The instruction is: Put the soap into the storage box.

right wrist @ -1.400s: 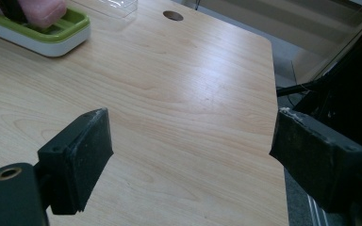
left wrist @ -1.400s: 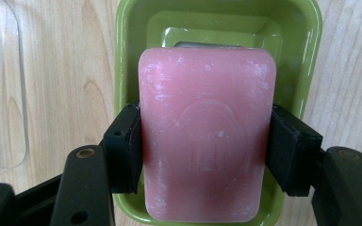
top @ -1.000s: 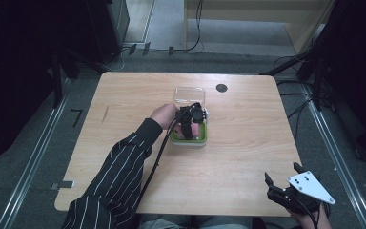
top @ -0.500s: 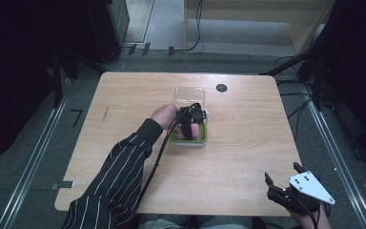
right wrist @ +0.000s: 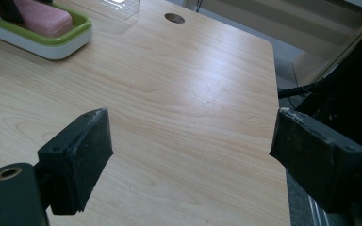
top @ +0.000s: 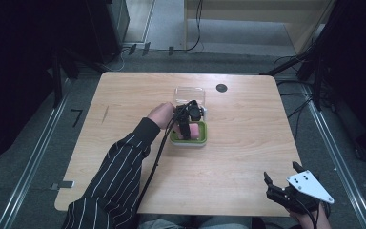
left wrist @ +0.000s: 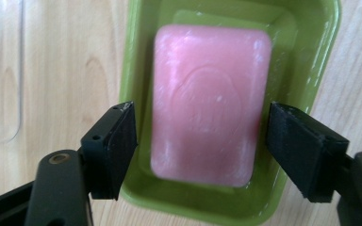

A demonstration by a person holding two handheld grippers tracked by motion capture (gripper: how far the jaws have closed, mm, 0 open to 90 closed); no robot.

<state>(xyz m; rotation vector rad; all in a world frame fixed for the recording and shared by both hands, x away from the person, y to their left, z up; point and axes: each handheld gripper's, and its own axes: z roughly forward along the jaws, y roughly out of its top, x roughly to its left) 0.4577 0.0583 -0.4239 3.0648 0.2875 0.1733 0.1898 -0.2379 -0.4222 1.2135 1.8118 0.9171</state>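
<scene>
Since the earlier frame, the left gripper (top: 187, 125) stays over the soap dish (top: 201, 140), and its jaws have just been opening; the bar of soap (top: 196, 130) lies between them, released. The right gripper (top: 282, 180) keeps its place at the near right corner of the desk (top: 248, 148).

High view: The soap dish sits near the middle of the desk, slightly toward the far edge. A clear plastic lid (top: 189, 93) lies just beyond it, on the far side. The person's left hand (top: 161, 114), in a striped sleeve (top: 119, 176), holds the left gripper pointing down into the dish. A round hole (top: 221, 88) marks the desktop near the far edge. The right gripper rests beyond the near right corner, well apart from the dish.

Left gripper view: The pink soap (left wrist: 210, 103) lies flat in the green dish (left wrist: 320, 42). The left gripper (left wrist: 200, 141) has its jaws moderately apart, one on each long side of the bar, with a visible gap at both pads. Neither pad presses on the soap. The clear lid (left wrist: 0, 70) shows at the left edge.

Right gripper view: The right gripper (right wrist: 191, 150) has its jaws wide apart with bare desktop (right wrist: 184, 94) between them. The dish (right wrist: 42, 40) with the soap (right wrist: 45, 19) stands far off at the upper left.
</scene>
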